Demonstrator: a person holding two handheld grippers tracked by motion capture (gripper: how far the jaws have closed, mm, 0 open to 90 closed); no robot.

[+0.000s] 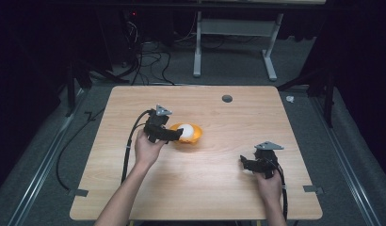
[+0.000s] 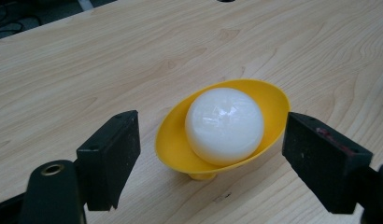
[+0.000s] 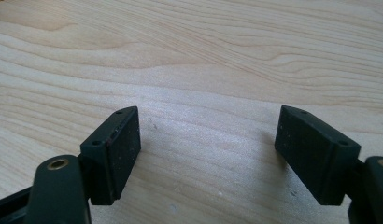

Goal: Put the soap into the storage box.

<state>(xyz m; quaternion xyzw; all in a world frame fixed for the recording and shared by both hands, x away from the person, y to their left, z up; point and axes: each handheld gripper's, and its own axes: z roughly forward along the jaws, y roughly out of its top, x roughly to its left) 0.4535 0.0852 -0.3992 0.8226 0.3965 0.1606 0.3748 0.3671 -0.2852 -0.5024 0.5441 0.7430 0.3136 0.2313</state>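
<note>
Count of things on your table (image 1: 111, 188): one yellow bowl (image 1: 193, 139), one white ball (image 1: 185, 131) sitting inside it, and two grippers, one in each of your hands. In the high view the bowl sits a little left of the middle of the frame, on the pale wood.

Your left gripper (image 1: 174, 134) is right at the bowl's near-left edge in the high view, your left hand (image 1: 148, 149) wrapped around its body and your forearm running down to the bottom of the frame. In the left gripper view (image 2: 210, 154) its jaws stand wide apart, one on each side of the bowl (image 2: 171, 140), close to the rim but with a gap visible on both sides; they grip nothing. The ball (image 2: 224, 126) sits centred between them, glossy and round, filling most of the bowl, which tips slightly on its small foot.

Your right gripper (image 1: 247, 165) lies in the lower right of the high view, well apart from the bowl, held low over the wood by your right hand (image 1: 269, 183). In the right gripper view (image 3: 208, 154) its jaws are spread wide with bare table (image 3: 203, 70) between them, holding nothing.

I can read no brand, label or writing on anything.
</note>
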